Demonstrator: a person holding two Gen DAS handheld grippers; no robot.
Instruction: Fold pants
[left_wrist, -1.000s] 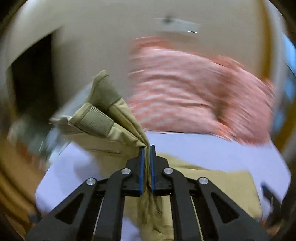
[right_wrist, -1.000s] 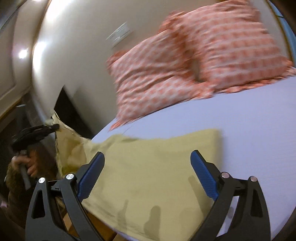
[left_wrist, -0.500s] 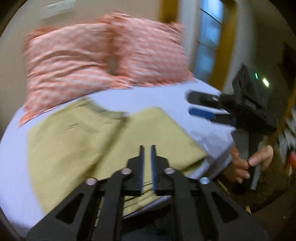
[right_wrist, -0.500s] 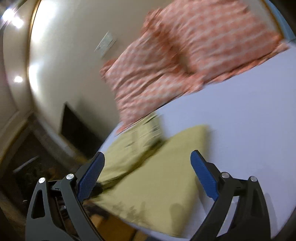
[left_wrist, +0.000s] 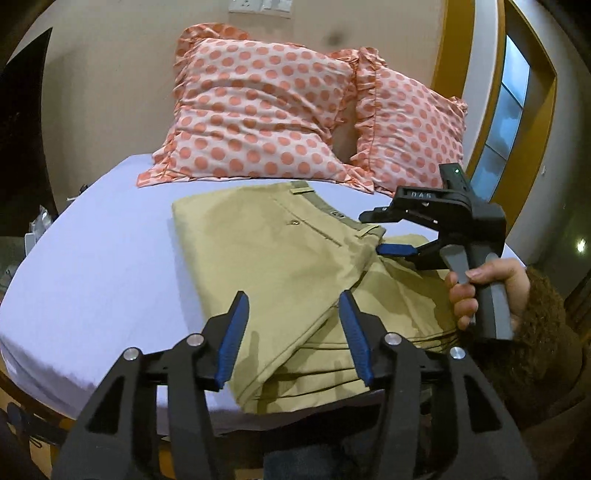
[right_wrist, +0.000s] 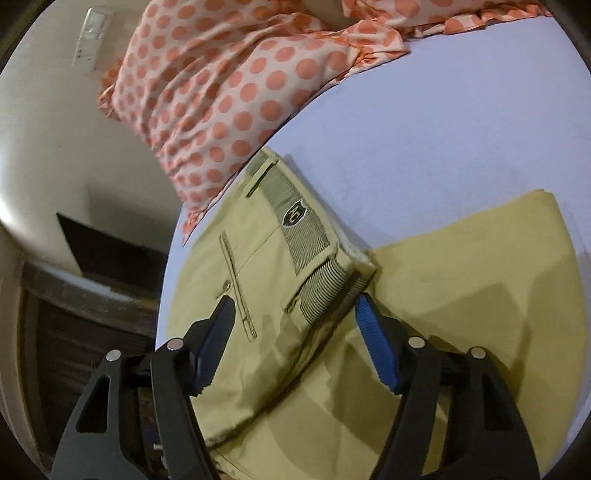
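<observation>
Nearest, the left gripper (left_wrist: 293, 317) hovered with its blue-padded fingers spread apart over the khaki pants (left_wrist: 280, 266), which lay folded on the lavender bedsheet (left_wrist: 92, 266). Beside them the right gripper (right_wrist: 295, 325) was likewise parted, empty, just above the ribbed elastic waistband (right_wrist: 314, 254). Beyond, two frilled, orange-dotted pillows (left_wrist: 258, 110) leaned against the beige wall (left_wrist: 110, 55).

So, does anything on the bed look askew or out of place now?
Yes. The khaki pants are folded unevenly: the waistband half lies at an angle across the lower layer, edges not aligned. Both pillows look normal.
</observation>
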